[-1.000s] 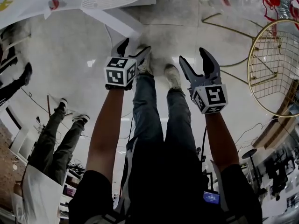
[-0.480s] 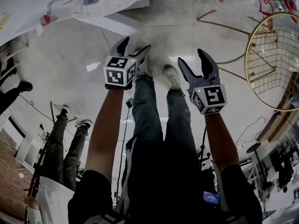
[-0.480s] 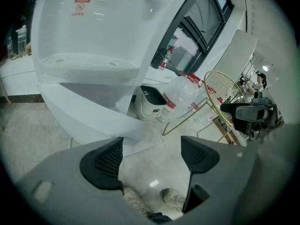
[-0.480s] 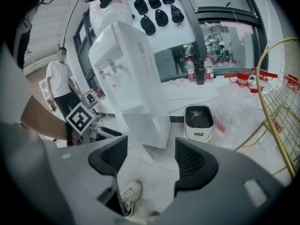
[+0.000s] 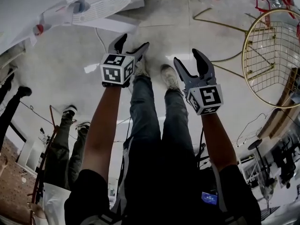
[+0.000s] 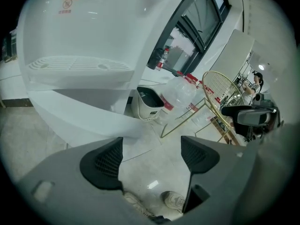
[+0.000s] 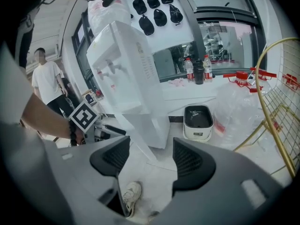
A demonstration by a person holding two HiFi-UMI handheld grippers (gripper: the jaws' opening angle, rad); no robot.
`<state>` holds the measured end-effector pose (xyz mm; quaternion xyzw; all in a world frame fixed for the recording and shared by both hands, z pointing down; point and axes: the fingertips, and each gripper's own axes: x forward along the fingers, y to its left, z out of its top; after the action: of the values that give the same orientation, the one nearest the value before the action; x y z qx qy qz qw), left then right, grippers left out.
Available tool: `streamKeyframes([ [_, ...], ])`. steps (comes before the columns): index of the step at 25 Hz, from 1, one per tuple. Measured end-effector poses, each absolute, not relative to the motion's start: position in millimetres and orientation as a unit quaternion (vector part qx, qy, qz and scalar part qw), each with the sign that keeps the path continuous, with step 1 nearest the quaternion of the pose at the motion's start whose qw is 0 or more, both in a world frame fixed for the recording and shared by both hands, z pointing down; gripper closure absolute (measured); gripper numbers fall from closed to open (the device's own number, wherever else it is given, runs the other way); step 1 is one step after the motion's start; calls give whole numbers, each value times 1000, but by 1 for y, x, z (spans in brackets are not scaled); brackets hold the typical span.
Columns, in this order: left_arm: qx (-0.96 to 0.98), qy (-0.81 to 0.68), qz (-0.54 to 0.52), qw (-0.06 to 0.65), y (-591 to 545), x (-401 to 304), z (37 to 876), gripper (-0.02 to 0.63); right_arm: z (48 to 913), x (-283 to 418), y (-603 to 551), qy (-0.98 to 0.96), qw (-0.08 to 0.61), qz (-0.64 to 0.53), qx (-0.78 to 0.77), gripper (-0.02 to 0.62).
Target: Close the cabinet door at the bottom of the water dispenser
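Two grippers over a glossy pale floor [image 5: 61, 64], facing the white water dispenser [image 7: 129, 74].

The dispenser is a smooth, boxy plastic tower with a slotted drip tray. Its flat white cabinet door [image 7: 139, 135] stands swung out from the base, ahead of both grippers and touched by neither. The left gripper [image 5: 134, 41] holds its grey jaws spread wide, with ribbed black pads [image 6: 103, 161] and only floor between them. The right gripper [image 5: 187, 56] has just been closing its jaws somewhat, yet they stand apart on nothing. The person's worn pale sneakers [image 5: 169, 76] rest on the speckled, stone-like floor. To the right stands a round gold wire frame [image 5: 272, 60], and near the dispenser are a squat white bin [image 7: 198, 121] with a dark inside and clear plastic water jugs [image 6: 180, 90]. Dark-framed windows [image 6: 201, 18] line the wall behind.
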<state>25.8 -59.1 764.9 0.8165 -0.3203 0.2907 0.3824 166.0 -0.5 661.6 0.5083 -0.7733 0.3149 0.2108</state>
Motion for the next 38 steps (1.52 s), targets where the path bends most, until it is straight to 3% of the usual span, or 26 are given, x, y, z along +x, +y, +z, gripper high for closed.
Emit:
streamKeyframes([
  [38,836,-308,308,333,-132,67,772,206,663,199,-28,-747,171,331,551,321],
])
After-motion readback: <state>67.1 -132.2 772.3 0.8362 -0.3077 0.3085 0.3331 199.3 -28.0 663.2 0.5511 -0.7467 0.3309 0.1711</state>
